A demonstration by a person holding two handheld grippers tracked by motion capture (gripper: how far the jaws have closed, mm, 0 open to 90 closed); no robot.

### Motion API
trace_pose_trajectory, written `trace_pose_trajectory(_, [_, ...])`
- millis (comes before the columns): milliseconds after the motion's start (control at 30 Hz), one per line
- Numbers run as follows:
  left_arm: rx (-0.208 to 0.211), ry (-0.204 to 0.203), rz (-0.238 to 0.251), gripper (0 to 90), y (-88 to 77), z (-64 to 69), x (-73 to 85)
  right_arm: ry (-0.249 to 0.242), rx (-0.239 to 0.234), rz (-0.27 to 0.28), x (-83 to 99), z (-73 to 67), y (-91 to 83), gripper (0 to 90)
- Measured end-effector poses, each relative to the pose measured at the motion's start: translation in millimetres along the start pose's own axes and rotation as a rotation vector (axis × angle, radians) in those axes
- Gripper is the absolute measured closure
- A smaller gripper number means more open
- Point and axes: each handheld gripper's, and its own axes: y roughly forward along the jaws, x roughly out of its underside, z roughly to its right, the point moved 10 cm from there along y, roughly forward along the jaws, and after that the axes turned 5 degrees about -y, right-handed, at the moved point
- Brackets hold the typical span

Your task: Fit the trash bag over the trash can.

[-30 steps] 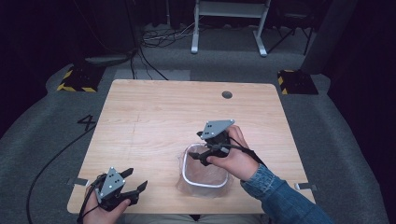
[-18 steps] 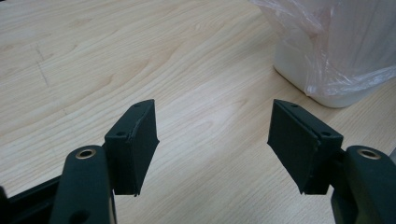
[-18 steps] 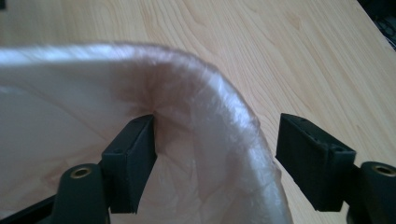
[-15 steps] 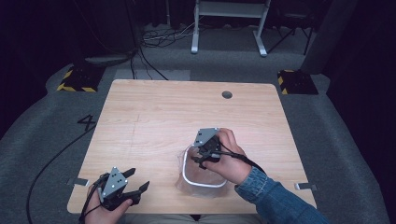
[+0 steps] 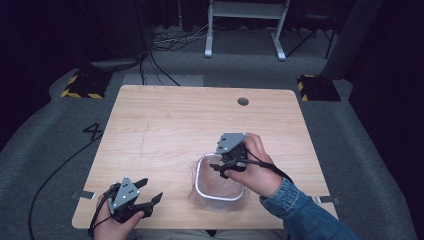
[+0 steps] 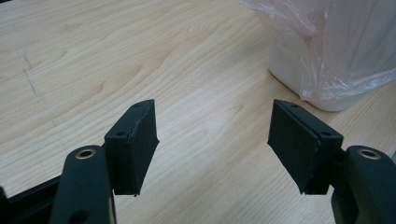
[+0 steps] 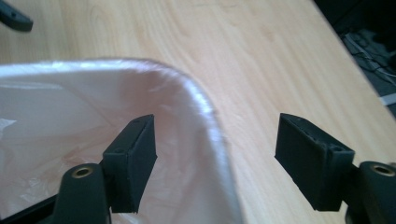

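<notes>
A white bin (image 5: 199,189) lined with a thin clear plastic bag (image 5: 191,197) stands near the table's front, right of the middle. My right gripper (image 5: 223,169) hovers open at the bin's far right corner. In the right gripper view the bag-covered rim (image 7: 205,112) runs between the jaws of my right gripper (image 7: 217,144), one jaw over the inside, the other over the table, and neither pad touches it. My left gripper (image 5: 150,190) rests open at the front left of the table. In the left gripper view, my left gripper (image 6: 215,135) has bare wood between its jaws and the bin (image 6: 299,74) ahead on the right.
The wooden table (image 5: 165,125) has a small round hole (image 5: 243,101) near its far edge. Grey carpet surrounds it, with cables and a white metal frame (image 5: 245,20) beyond. The tip of the other gripper (image 7: 14,18) shows at the right gripper view's upper left.
My right gripper slid left and nearer over the bin, then came back right to the bin's far right corner. The left gripper has stayed where it was.
</notes>
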Motion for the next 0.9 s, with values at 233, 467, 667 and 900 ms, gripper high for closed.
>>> trace_pose_trajectory(233, [0.015,0.021,-0.008,32.8,4.6,2.9,-1.7,0.025,0.054,-0.085,19.9,17.4,-9.6,31.9])
trace_pose_trajectory(467, [0.023,0.022,-0.001,32.8,5.2,4.6,-3.4,-0.024,0.046,-0.244,44.1,14.7,3.2,32.7])
trace_pose_trajectory(667, [0.027,0.02,0.0,32.8,6.0,5.2,-3.8,-0.011,0.027,-0.317,54.4,12.6,7.7,33.7])
trace_pose_trajectory(900, [0.025,0.026,0.004,32.8,6.0,5.4,-4.8,0.018,0.008,-0.347,57.6,12.7,7.8,33.3])
